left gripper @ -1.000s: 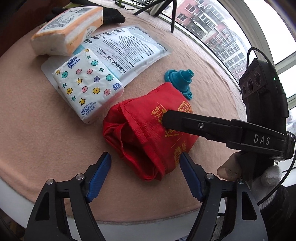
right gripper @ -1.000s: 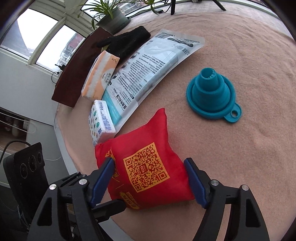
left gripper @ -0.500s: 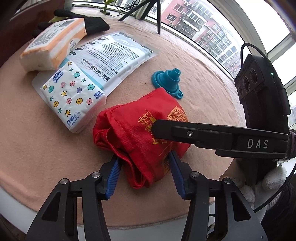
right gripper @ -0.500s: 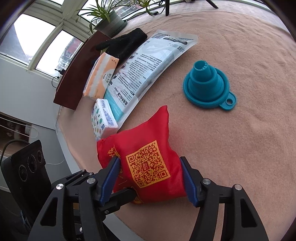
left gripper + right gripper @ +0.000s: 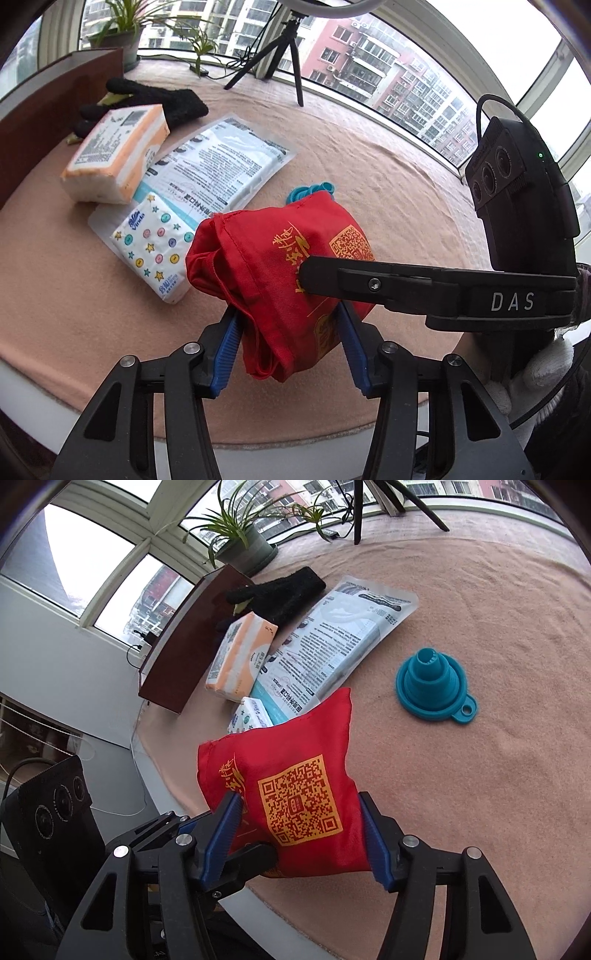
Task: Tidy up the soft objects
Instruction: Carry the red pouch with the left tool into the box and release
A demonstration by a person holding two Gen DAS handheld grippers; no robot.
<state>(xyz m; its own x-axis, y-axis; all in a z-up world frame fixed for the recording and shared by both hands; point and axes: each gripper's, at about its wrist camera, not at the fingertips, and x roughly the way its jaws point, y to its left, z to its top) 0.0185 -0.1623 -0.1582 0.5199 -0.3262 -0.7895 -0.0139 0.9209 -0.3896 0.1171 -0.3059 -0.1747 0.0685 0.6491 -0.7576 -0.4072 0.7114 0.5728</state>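
Red bag (image 5: 280,266) between both claws

tissue pack (image 5: 157,247) on pouch (image 5: 221,171), funnel (image 5: 432,686) seemingly behind bag (image 5: 291,794)

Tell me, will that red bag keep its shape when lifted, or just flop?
Probably flop. The red bag is thin cloth, already folded and creased, and its loose end droops below the left tool. It looks light: both tools, the right too, pinch only fabric. It seems woven rather than slick, so it likely won't slip.
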